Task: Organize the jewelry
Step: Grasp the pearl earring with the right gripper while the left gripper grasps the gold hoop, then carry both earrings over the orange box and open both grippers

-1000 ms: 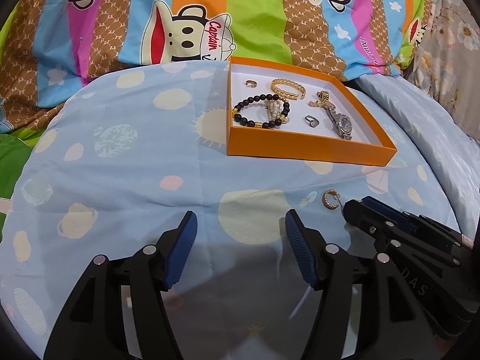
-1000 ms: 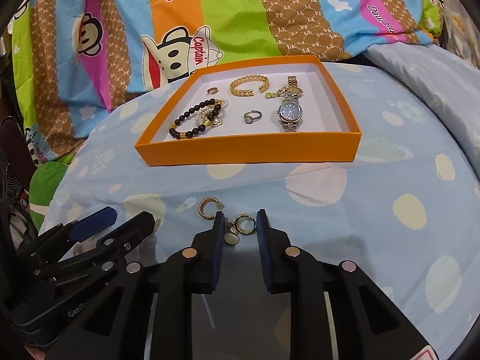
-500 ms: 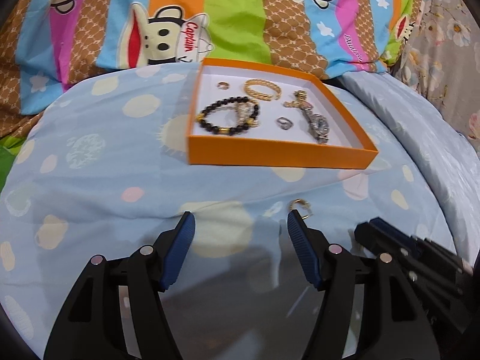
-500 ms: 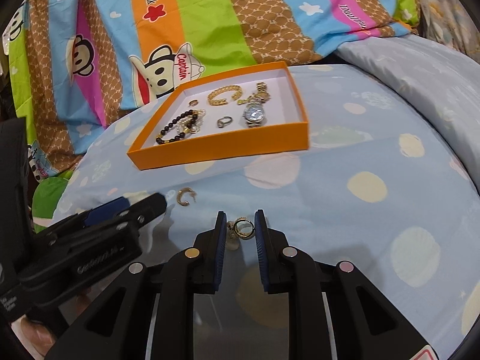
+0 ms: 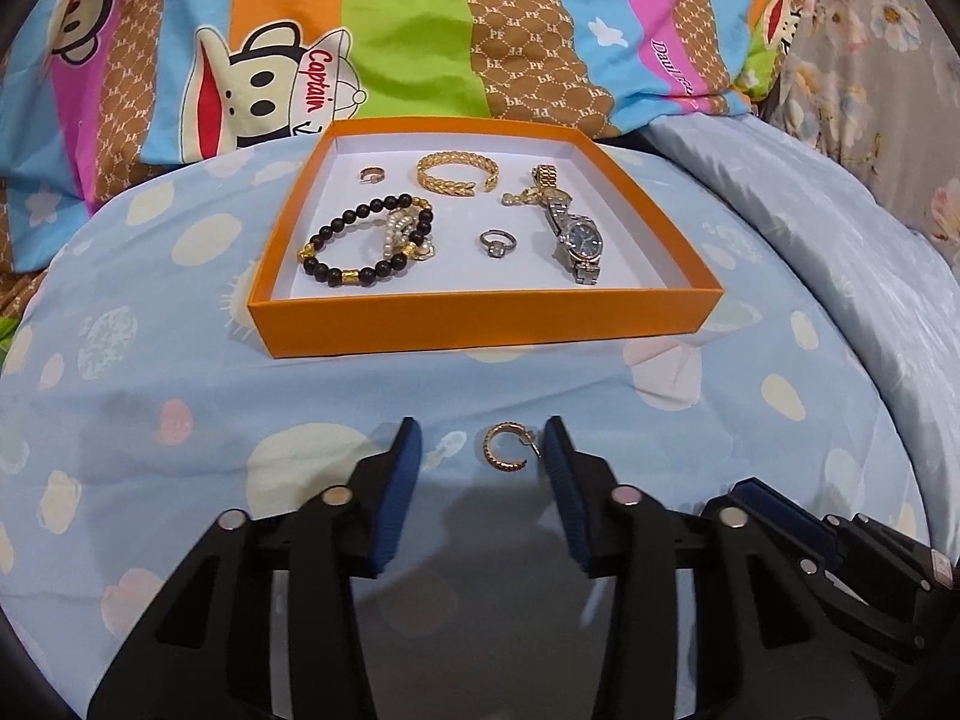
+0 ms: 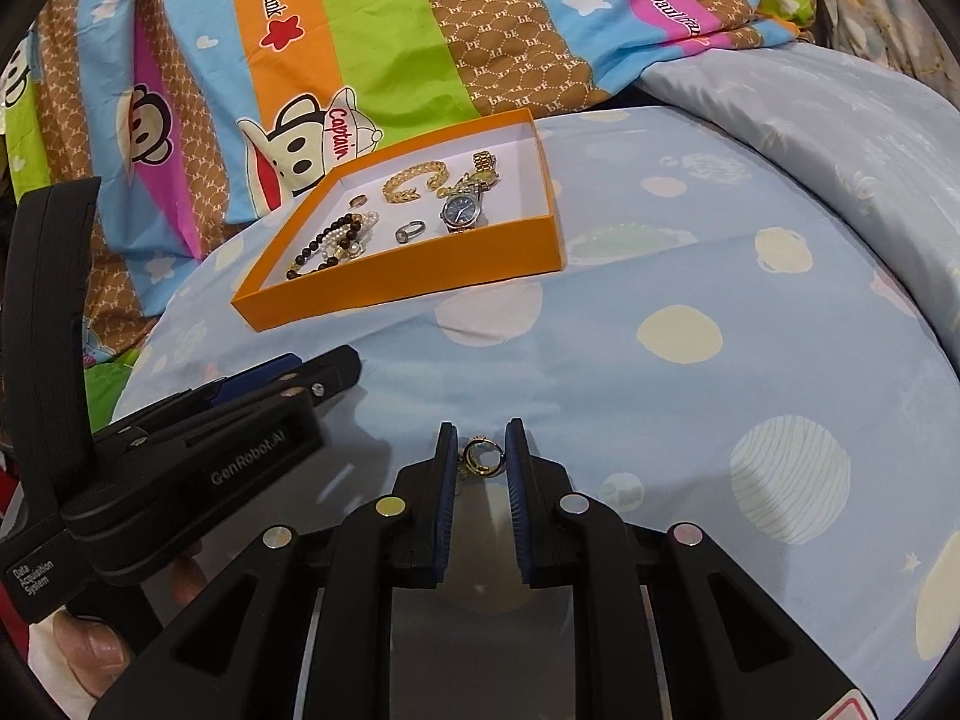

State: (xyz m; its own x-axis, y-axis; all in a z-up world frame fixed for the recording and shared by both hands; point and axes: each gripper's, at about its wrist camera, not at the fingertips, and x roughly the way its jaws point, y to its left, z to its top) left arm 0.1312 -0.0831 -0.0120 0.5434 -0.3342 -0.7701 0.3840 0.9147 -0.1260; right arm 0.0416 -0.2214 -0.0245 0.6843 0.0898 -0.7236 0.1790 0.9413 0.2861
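Orange tray [image 5: 480, 315] on the bed [image 5: 150, 372] already holds most pieces — black bead bracelet [image 5: 366, 240], gold cuff [image 5: 457, 175], two rings, a watch [image 5: 575, 240].

Two items left outside. A gold hoop earring [image 5: 506, 449] lies on the bedcover between the spread fingers of the left gripper [image 5: 480, 450], not yet touched. The right gripper [image 6: 479, 457], nearly pressed together, pinches a small gold ring-and-charm piece [image 6: 479, 461], near the bedcover and well short of the tray.

Judgement: task nearly finished; both pieces remain to be carried to the tray.
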